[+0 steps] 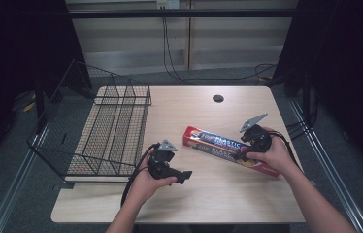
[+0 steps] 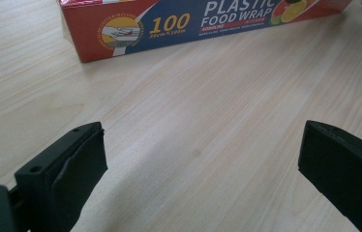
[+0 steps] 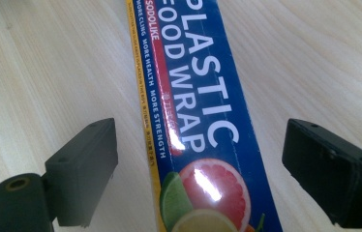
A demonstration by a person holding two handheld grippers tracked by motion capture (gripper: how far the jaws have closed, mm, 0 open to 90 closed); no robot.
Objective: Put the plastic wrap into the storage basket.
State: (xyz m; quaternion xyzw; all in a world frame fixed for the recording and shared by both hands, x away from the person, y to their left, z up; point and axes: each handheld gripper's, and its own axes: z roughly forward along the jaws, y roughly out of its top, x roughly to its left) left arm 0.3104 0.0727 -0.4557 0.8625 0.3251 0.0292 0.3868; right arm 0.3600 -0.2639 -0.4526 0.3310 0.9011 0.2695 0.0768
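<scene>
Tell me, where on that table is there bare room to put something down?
The far right stretch of the table, between the dark hole and the plastic wrap box, is bare, as is the near edge. It is crowded around the box and beside the wire basket.

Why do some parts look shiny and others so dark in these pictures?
In the right gripper view, lamp glare makes white spots on the glossy plastic wrap box. In the high view, the table is lit while the surroundings fall nearly black. In the left gripper view, lighting is soft.

One food-wrap box (image 1: 230,150); one wire basket (image 1: 107,131); one table (image 1: 208,194)
</scene>
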